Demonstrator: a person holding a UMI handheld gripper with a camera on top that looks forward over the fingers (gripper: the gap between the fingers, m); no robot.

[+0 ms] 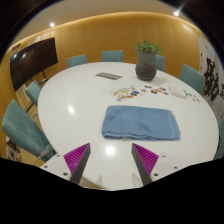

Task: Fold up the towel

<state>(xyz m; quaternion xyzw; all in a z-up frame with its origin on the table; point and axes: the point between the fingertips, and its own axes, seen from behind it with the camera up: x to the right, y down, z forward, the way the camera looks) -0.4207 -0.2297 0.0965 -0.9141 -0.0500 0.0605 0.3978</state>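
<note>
A blue towel (141, 123) lies flat on the white oval table (75, 100), folded into a rough rectangle, just beyond my fingers. My gripper (112, 158) hovers above the table's near part, short of the towel's near edge. Its two fingers, with magenta pads (76, 155), stand wide apart with only bare table between them. Nothing is held.
A potted plant (147, 62) stands at the table's far side. Small cards and objects (140, 93) lie beyond the towel, and a dark flat device (108, 76) lies further back. Teal chairs (20, 128) ring the table. A screen (32, 60) hangs on the left wall.
</note>
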